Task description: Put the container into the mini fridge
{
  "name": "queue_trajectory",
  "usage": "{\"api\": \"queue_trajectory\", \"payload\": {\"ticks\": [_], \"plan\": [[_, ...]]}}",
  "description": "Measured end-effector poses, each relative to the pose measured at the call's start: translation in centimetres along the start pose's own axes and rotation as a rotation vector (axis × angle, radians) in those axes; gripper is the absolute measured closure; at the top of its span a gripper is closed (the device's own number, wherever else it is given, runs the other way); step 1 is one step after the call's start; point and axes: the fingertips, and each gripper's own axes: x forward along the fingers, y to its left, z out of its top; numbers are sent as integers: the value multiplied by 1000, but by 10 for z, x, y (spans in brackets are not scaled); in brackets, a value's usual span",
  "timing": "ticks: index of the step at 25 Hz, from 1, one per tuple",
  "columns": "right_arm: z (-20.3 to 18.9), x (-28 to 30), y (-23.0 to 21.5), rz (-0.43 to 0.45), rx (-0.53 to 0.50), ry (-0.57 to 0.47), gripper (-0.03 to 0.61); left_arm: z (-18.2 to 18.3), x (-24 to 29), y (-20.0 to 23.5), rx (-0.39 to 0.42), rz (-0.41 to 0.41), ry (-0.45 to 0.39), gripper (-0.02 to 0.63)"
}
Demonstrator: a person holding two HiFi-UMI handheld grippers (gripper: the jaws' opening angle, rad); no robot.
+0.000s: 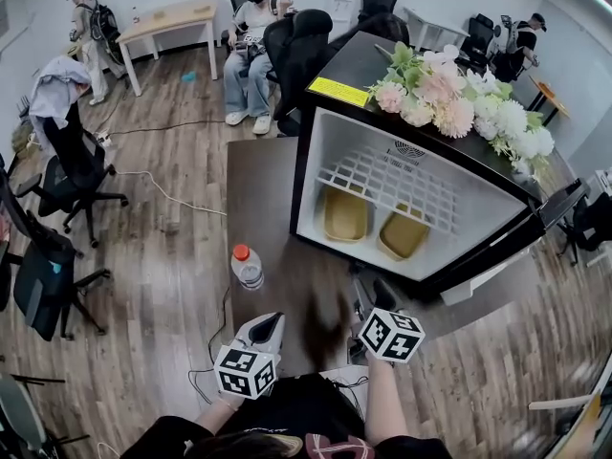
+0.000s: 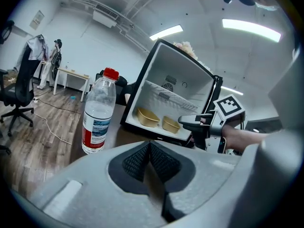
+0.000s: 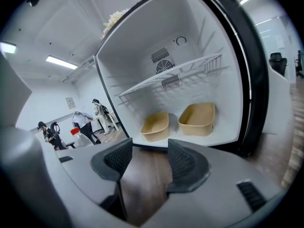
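Two containers (image 1: 344,216) lie side by side inside the mini fridge (image 1: 356,65); a bottle (image 1: 247,266) stands left.

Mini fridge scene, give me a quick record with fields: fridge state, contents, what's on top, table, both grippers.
fridge: open, on the table
inside: two containers, side by side under the shelf
on top: flowers
table: bottle, upright, left of fridge
left gripper: shut, empty
right gripper: open, empty

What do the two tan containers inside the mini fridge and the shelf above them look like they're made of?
Left container and right container: probably moulded fibre or matte plastic, as both are tan and dull with no glare. Shelf: likely white coated wire, since it is a thin open grid.
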Motion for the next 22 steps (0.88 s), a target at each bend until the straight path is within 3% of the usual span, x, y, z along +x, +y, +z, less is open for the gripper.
{"api": "queue_trajectory", "payload": {"ticks": [12, 22], "plan": [[-37, -41, -2, -13, 28, -62, 388, -11, 8, -25, 12, -74, 34, 606], [-61, -61, -1, -49, 1, -58, 485, -23, 15, -42, 37, -138, 76, 606]]}}
